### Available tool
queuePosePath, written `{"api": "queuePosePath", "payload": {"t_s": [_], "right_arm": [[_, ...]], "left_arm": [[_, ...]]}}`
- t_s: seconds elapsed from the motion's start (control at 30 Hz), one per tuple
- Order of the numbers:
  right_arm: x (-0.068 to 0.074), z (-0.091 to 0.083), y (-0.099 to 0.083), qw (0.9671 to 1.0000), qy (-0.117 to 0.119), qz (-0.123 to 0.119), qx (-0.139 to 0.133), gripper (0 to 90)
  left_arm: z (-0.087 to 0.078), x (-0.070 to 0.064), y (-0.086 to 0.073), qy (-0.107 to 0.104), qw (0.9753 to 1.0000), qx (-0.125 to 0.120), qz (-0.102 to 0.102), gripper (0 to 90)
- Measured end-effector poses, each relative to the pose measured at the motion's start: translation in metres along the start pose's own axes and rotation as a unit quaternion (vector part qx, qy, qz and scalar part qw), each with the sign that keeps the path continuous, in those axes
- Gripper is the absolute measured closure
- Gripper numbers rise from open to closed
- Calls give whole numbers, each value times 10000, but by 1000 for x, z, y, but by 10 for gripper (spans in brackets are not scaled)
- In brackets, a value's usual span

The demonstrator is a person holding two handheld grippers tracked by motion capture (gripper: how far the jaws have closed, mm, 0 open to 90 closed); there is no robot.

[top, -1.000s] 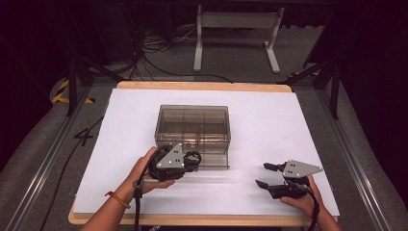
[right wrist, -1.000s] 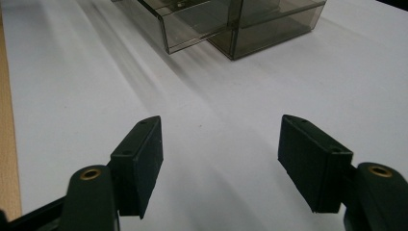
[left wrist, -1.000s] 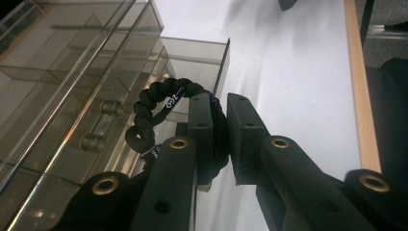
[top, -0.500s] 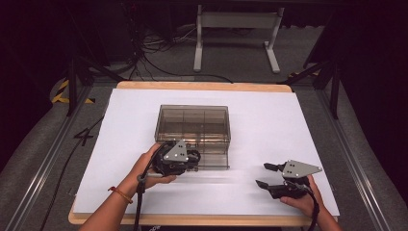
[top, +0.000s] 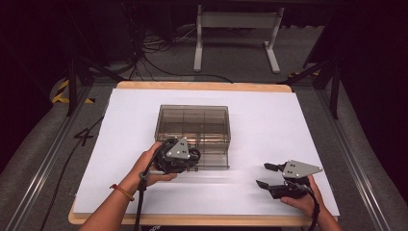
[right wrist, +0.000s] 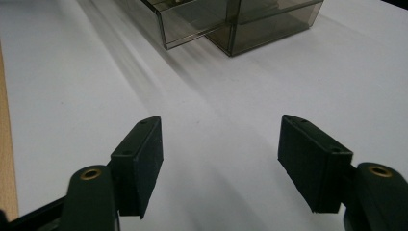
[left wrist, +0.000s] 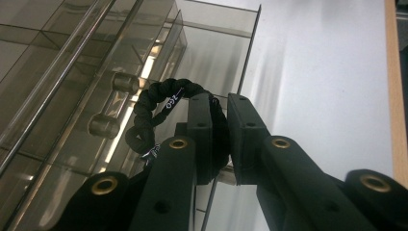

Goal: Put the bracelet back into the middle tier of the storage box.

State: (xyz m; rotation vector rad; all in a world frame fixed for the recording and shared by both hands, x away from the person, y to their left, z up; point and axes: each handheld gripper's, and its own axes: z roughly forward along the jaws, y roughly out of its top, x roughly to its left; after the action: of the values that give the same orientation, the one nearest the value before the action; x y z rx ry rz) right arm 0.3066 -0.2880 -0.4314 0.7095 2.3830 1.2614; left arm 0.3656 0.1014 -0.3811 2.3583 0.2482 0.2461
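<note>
Fingers (left wrist: 211,139) of the left gripper (left wrist: 219,137) are seen pressed together on a black braided hair tie (left wrist: 166,103), whose loop is pinched between the two black pads in the left gripper view. A small white printed tag is carried on the loop, and the loop is held right against the front of a smoky transparent drawer box (left wrist: 96,62), just beside two short cylindrical knobs (left wrist: 124,83) on the drawer face. In the high view the left gripper (top: 195,156) is held at the box's (top: 195,126) near side, gripped by the person's left hand (top: 151,166). The near drawer is shown pulled partly out of the box in the right gripper view.

Fingers (right wrist: 139,166) of the right gripper (right wrist: 221,166) are spread wide apart with nothing between them, and bare white surface is seen between the pads. That gripper (top: 264,175) is held low over the counter (top: 298,125) at its near right corner, well apart from the box (right wrist: 231,21). A white sheet is laid over the counter, with a wooden edge left showing around it.
</note>
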Motion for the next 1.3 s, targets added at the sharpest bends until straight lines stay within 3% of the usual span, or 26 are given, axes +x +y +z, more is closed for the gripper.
{"api": "queuePosePath", "payload": {"t_s": [0.43, 0.7, 0.93, 1.07, 1.23, 1.3], "right_arm": [[0, 0, 0, 10000, 3, -9, 18, 334], [-1, -5, 1, 9999, -86, -21, -61, 336], [-2, -7, 2, 9998, -151, -19, -103, 336], [-2, -8, 1, 9998, -142, -4, -120, 334], [-2, -8, 2, 9998, -163, -33, -114, 341], [-2, -8, 2, 9998, -165, -27, -126, 341]], "left_arm": [[4, 8, -3, 22, 9998, 86, -199, 791], [8, 10, -2, 155, 9994, 201, -214, 778], [12, 10, 0, 144, 9994, 260, -195, 783], [14, 11, 0, 244, 9990, 251, -271, 718], [13, 10, 0, 222, 9992, 229, -238, 740], [12, 10, 0, 268, 9990, 215, -280, 705]]}}
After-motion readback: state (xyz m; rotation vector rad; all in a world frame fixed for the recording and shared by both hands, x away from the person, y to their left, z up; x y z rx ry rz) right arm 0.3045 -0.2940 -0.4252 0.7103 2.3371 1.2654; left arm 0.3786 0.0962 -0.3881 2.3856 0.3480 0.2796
